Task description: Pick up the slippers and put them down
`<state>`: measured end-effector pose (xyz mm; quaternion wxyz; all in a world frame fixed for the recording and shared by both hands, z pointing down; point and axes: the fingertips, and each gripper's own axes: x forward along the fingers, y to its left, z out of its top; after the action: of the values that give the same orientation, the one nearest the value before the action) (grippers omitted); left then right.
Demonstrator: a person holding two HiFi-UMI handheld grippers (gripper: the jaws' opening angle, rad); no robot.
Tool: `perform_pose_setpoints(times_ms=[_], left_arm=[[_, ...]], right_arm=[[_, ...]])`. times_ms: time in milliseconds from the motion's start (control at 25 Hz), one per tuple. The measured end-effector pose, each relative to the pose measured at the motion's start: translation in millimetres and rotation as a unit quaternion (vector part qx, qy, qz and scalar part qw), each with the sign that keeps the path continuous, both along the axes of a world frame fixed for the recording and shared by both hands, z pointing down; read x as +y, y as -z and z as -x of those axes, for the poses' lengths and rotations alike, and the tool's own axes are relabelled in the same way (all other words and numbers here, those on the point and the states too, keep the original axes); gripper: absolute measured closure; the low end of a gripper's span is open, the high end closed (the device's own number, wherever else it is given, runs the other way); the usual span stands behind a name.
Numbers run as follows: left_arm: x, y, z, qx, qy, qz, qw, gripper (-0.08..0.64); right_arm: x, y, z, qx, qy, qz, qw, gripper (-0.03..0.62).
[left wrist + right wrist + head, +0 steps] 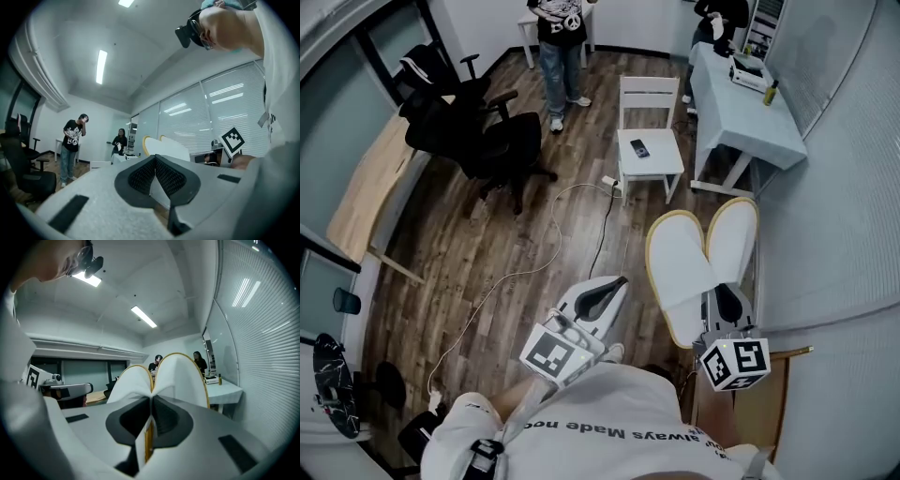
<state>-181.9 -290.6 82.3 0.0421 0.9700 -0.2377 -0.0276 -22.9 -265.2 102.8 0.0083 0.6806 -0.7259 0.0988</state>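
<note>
Head view: the right gripper (727, 302) is noted at lower right, clamped on a pair of white slippers (698, 248) with yellow edging. The pair is held clear of the wood floor (487, 253), fanned into a V, close to the wall with blinds. The left gripper (614, 286) is seen at centre, apart from the slippers. Farther off, a white chair (661, 173) with a small dark object (639, 148) on its seat, a table (741, 127) draped in pale cloth, black office chairs (478, 131) and a standing person (558, 56) are recorded. Left gripper view: the jaws are found closed, pads meeting at their tips, nothing caught between them; the slippers (165, 147) are glimpsed beyond, to the right. Right gripper view: both slippers (180, 376) are pinched together at one end between the pads (164, 416), lying side by side and touching, and are seen rising away from the jaws.
</note>
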Motion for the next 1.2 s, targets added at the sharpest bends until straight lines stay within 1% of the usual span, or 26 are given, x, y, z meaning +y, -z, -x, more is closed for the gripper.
perform_pose_setpoints(times_ms=[160,320,440,560,720,960,1200], left_arm=[[-13.3,-5.3,19.9,0.004,0.04,0.009,0.9991,0.549],[-15.0,-3.8,23.5,0.004,0.064,0.011,0.9979,0.549],[-15.8,-0.2,12.6,0.0,0.077,0.014,0.9969,0.549],[-18.6,1.7,1.5,0.001,0.097,0.001,0.9953,0.548],[-14.5,3.3,-25.0,0.005,0.119,0.003,0.9929,0.549],[-13.6,0.7,-58.7,0.007,0.126,0.005,0.992,0.548],[-23.9,4.6,-72.1,0.011,0.114,0.0,0.9934,0.548]], right_arm=[[-21.2,-4.1,14.5,0.0,0.034,0.007,0.999,0.571],[-31.1,-2.5,14.1,0.001,0.054,0.012,0.998,0.571],[-37.7,0.6,1.9,-0.002,0.067,0.008,0.998,0.571],[-39.4,3.9,-14.6,0.002,0.081,0.006,0.997,0.571],[-34.8,3.6,-42.1,0.004,0.096,0.008,0.995,0.571],[-29.9,0.8,-76.5,0.004,0.1,0.005,0.995,0.571],[-34.8,2.7,-92.4,0.003,0.085,0.003,0.996,0.571]])
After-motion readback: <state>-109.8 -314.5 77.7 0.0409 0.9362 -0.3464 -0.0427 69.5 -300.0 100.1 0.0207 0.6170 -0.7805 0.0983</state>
